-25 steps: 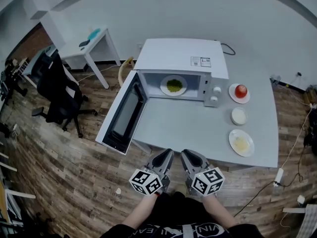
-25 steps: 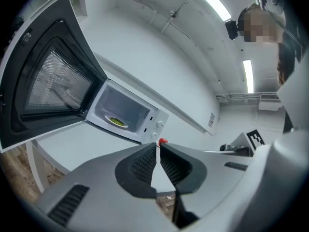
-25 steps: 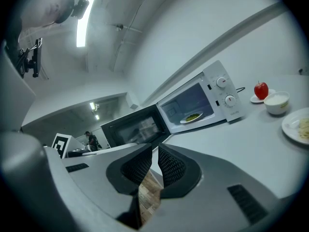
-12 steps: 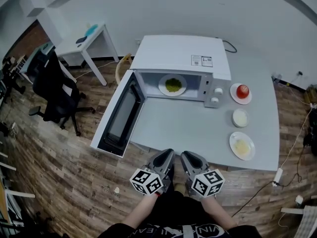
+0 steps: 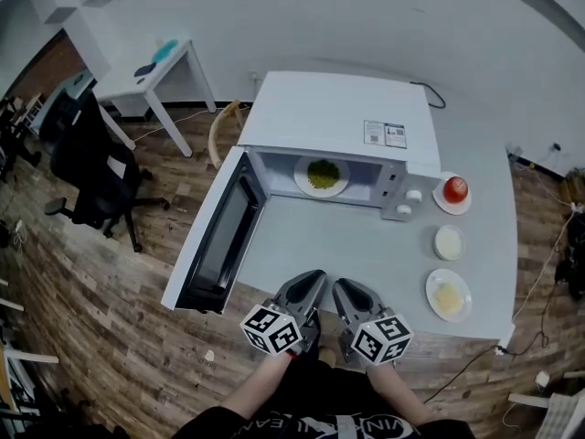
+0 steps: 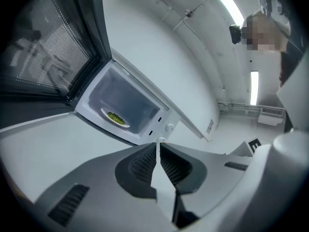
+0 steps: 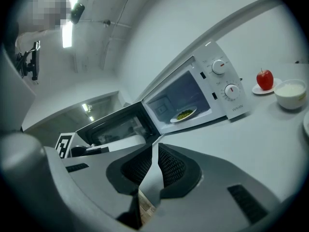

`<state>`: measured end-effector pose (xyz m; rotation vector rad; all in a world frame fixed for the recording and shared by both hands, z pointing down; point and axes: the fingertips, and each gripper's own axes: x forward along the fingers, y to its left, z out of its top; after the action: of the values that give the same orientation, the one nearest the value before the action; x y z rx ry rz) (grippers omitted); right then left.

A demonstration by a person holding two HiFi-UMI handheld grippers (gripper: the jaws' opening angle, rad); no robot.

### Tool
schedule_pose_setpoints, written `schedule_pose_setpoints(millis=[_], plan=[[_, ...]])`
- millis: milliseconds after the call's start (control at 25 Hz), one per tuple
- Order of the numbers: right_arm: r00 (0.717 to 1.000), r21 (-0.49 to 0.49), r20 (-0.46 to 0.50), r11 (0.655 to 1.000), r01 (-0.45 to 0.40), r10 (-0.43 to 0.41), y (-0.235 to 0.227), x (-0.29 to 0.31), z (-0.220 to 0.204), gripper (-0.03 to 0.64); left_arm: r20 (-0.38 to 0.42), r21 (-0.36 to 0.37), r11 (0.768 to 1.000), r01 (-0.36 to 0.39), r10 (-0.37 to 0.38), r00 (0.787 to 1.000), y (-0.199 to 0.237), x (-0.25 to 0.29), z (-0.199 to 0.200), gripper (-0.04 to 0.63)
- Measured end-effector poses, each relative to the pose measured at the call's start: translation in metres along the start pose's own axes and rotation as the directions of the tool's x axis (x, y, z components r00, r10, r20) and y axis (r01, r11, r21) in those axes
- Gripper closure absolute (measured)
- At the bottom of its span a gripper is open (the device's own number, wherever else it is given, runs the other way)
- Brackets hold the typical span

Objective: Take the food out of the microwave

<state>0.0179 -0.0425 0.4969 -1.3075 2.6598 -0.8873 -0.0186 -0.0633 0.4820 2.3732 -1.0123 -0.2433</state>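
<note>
1. While both tools hang at the near edge of the pale grey table [image 5: 366,245], I judge the job barely begun: access is ready, but nothing has been picked up.
2. At the far side of that table sits the white box-shaped microwave oven [image 5: 338,117]. Its dark-windowed door [image 5: 219,236] is swung wide to the left, so the opening step is done.
3. The food is a small heap of green pieces on a round white plate [image 5: 322,176]. It lies on the floor of the oven cavity, well apart from both grippers.
4. My left gripper [image 6: 158,146] has its ribbed pads pressed together with nothing between them. The right gripper [image 7: 155,149] is closed and empty in the same way. The two sit side by side, pointing towards the oven mouth.
5. What is left is nearly everything. I have to spread one pair of jaws, reach into the cavity, pinch the plate's rim, draw it out level and set it on the bare table in front of the oven.
6. To the right of the oven are a red apple on a small white saucer [image 5: 455,188], a white bowl [image 5: 449,241] and a white plate of pale yellow food [image 5: 447,293]. They are already outside, so I would leave them alone and land the green dish clear of them.
</note>
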Motion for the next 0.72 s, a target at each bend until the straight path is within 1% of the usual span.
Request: schedule_pose_setpoints(millis=[160, 400, 480, 640, 720], plan=[[1.000, 0.019, -0.007, 1.000, 0.000, 0.000, -0.010, 0.019, 0.006, 0.561, -0.015, -0.016, 1.000, 0.005, -0.005, 1.000, 0.013, 0.013, 0.004, 0.566], [1.000, 0.046, -0.014, 0.999, 0.002, -0.001, -0.025, 0.046, 0.013, 0.561, -0.050, -0.012, 1.000, -0.005, 0.005, 0.999, 0.034, 0.030, 0.006, 0.566], [1.000, 0.055, -0.015, 0.998, 0.006, -0.005, -0.030, 0.053, 0.015, 0.561, -0.046, -0.023, 1.000, -0.014, 0.012, 0.999, 0.043, 0.034, 0.010, 0.566], [1.000, 0.084, -0.017, 0.996, 0.016, -0.015, -0.040, 0.070, 0.021, 0.561, -0.021, -0.068, 0.997, -0.024, 0.023, 1.000, 0.058, 0.041, 0.020, 0.566], [1.000, 0.103, -0.014, 0.995, 0.019, -0.017, -0.044, 0.079, 0.023, 0.561, -0.021, -0.072, 0.997, -0.028, 0.027, 0.999, 0.064, 0.044, 0.022, 0.566]])
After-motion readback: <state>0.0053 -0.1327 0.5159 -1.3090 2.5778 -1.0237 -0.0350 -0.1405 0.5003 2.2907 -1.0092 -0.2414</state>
